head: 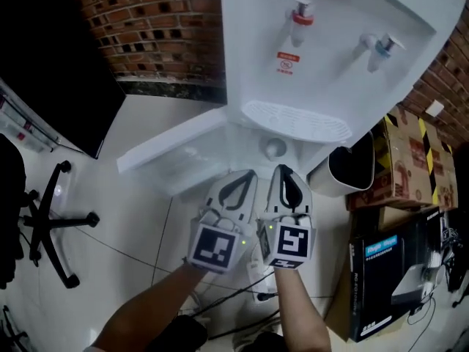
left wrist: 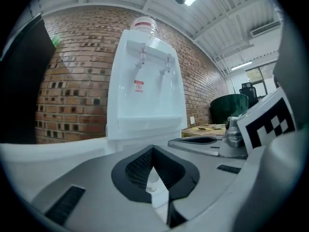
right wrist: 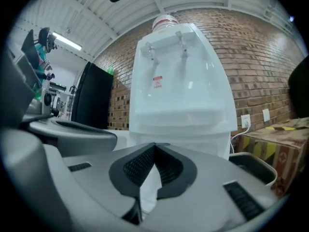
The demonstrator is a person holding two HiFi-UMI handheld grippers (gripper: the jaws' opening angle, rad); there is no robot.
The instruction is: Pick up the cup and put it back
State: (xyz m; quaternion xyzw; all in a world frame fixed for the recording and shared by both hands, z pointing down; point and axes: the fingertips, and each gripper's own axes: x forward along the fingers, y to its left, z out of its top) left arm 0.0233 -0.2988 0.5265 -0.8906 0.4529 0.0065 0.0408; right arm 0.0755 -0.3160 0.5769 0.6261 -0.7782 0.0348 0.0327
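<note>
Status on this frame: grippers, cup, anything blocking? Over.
Left gripper and right gripper both shut, nothing gripped, side by side. Likely cup sits at the dispenser front, just ahead of both, untouched. Nothing in the way.

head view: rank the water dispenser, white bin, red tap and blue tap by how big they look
1. water dispenser, by far the largest
2. white bin
3. red tap and blue tap: about alike, too close to rank

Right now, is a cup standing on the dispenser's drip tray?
No: in the head view the drip tray below the red tap and blue tap shows only its bare grille.
</note>
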